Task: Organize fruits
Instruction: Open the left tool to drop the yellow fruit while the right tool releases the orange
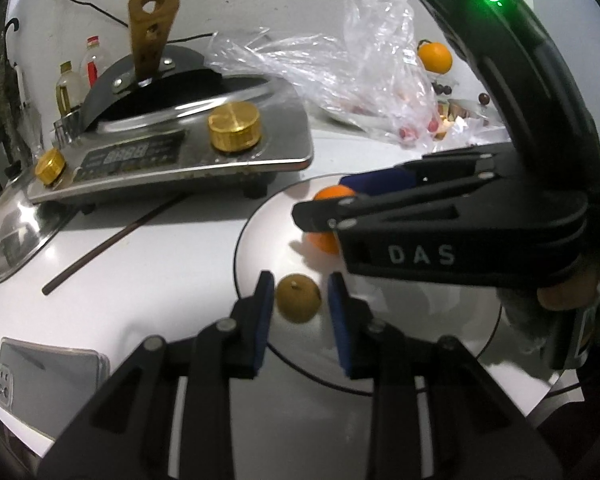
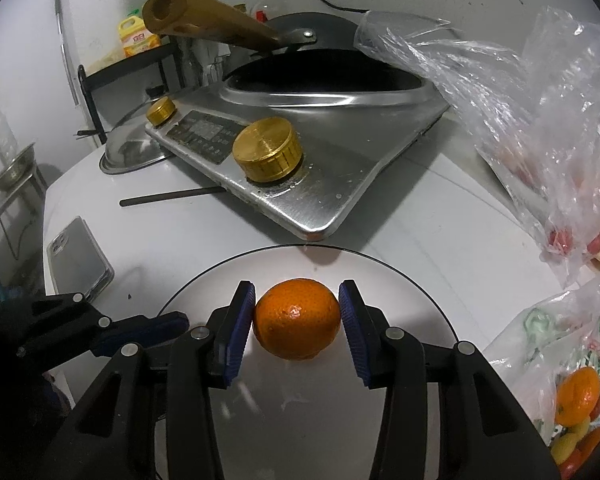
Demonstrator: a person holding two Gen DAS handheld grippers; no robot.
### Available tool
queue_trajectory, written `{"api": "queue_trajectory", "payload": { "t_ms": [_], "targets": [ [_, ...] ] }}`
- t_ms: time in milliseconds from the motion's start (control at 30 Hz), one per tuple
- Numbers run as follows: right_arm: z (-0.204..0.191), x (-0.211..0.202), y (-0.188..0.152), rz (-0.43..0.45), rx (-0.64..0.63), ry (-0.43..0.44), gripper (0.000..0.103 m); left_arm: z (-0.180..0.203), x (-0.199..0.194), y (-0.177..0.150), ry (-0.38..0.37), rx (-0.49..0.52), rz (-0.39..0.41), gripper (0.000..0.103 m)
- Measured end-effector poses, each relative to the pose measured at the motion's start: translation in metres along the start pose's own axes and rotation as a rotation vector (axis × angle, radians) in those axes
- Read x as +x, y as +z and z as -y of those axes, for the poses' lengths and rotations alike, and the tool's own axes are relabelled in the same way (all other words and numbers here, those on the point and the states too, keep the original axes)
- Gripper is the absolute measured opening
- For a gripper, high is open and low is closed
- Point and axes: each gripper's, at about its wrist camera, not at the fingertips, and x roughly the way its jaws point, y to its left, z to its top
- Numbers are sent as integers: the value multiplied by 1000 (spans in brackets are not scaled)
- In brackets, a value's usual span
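Right wrist view: mandarin (image 2: 297, 319), glossy orange, pitted peel, sits on the round white plate (image 2: 400, 280), near centre. Right gripper (image 2: 297, 312) brackets it, pads at both sides; contact hard to confirm, slight gap on the right. Left wrist view: small brown round fruit (image 1: 298, 298), stub stem up, on the plate's near-left part. Left gripper (image 1: 298, 300) released, clear gaps both sides. There the right gripper hides most of the mandarin. Clear plastic bag (image 2: 540, 120) blurs the red fruits inside.

Two oranges (image 1: 434, 57), one longan (image 1: 298, 298)
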Motion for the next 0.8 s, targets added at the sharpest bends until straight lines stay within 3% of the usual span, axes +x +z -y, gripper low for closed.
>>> {"api": "queue_trajectory", "payload": {
  "t_ms": [533,600,700,800],
  "targets": [
    [2,-34,-4,57,3,-31,47,8,-17,2,3,-18,26,34],
    [4,-41,-5,66,7,-38,47,11,-21,3,5,-16,32,37],
    [8,-52,-8,82,11,-48,47,16,-28,5,7,-20,48,52],
    [11,-65,-12,98,14,-60,47,21,-33,7,10,-26,59,54]
  ]
}}
